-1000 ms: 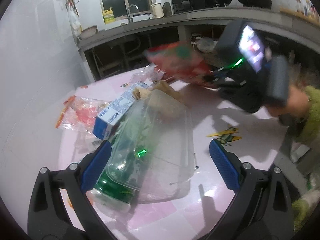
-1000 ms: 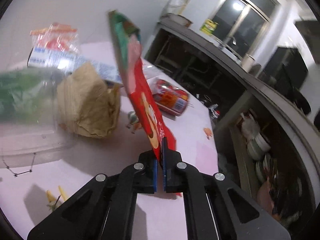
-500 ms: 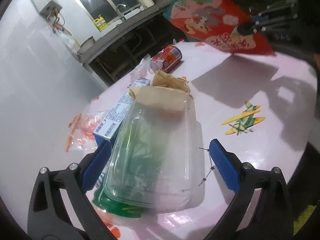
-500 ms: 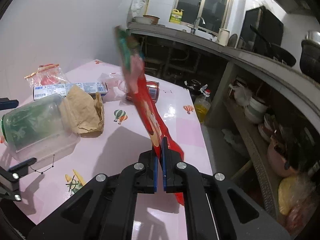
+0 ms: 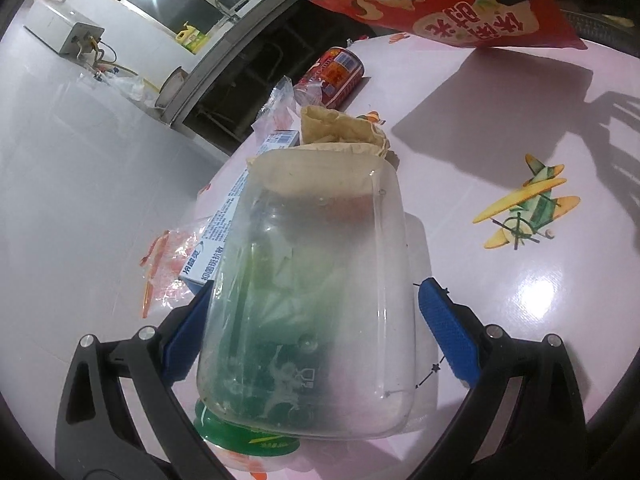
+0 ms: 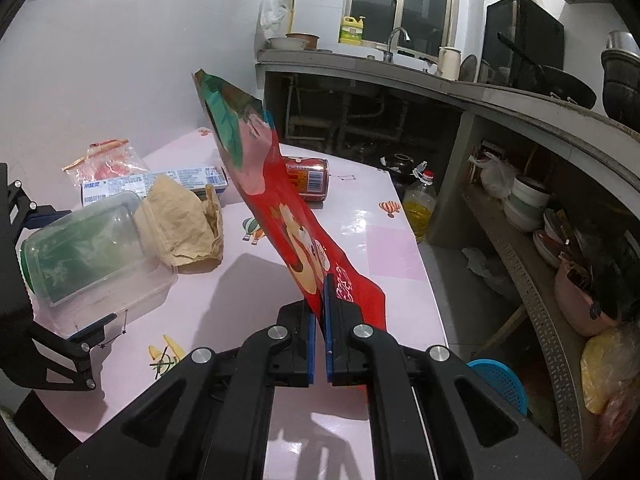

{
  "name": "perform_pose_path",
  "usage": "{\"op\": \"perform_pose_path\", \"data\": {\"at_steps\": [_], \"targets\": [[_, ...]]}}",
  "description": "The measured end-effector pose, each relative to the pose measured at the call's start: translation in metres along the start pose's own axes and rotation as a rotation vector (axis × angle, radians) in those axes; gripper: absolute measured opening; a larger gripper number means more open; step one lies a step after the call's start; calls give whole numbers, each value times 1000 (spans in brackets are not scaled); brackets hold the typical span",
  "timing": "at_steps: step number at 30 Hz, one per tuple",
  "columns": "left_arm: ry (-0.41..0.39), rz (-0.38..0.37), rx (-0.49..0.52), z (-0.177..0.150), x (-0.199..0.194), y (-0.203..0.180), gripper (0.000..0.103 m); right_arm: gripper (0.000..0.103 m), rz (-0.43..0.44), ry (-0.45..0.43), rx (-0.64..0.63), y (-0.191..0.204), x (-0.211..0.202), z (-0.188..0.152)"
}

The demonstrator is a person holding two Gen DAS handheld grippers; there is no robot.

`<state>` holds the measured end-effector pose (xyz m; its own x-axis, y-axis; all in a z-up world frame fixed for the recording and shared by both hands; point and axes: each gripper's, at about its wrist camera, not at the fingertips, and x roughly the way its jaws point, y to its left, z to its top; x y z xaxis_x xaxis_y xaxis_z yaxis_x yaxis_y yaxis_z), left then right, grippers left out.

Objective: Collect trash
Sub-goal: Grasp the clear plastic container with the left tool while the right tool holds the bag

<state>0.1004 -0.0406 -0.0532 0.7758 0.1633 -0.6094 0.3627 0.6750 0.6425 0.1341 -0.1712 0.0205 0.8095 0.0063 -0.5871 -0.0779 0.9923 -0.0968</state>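
So the right gripper (image 6: 319,320) is clamped tight on the bottom corner of a red snack bag (image 6: 276,200), which is lifted clear of the pink table (image 6: 384,248) and sticking up at a slant. That's one piece of trash picked up, not binned yet as far as I can see, and I can't make out any trash bin in either view

The left gripper (image 5: 316,336) is spread wide with its blue pads on either side of a clear plastic container (image 5: 316,288) lying upside down over something green. Pads look just beside the walls, not squeezing, so I'd call that one lined up but not grabbed

Still sitting on the table: a crumpled brown paper bag (image 6: 184,220) touching the container's far end, a long toothpaste box (image 6: 160,182) behind it, a red drink can (image 6: 308,178) on its side, and a clear wrapper with red bits (image 6: 106,164) by the wall

My guess is we're early on, most of the mess is left
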Motion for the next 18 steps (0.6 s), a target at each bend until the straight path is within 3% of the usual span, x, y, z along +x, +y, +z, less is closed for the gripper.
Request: {"op": "perform_pose_path", "data": {"at_steps": [3,5,18], "targets": [[-9,-13,2,0,-3,1,94,4,1,-5,5,-1,-1,1],[-14,-6,5,0,-6,2,85,4,-1,-6,6,-1,-2,1],[-106,-32,-44,-3,-40,13,81,4,-3,-8,34,-6,-7,2]]}}
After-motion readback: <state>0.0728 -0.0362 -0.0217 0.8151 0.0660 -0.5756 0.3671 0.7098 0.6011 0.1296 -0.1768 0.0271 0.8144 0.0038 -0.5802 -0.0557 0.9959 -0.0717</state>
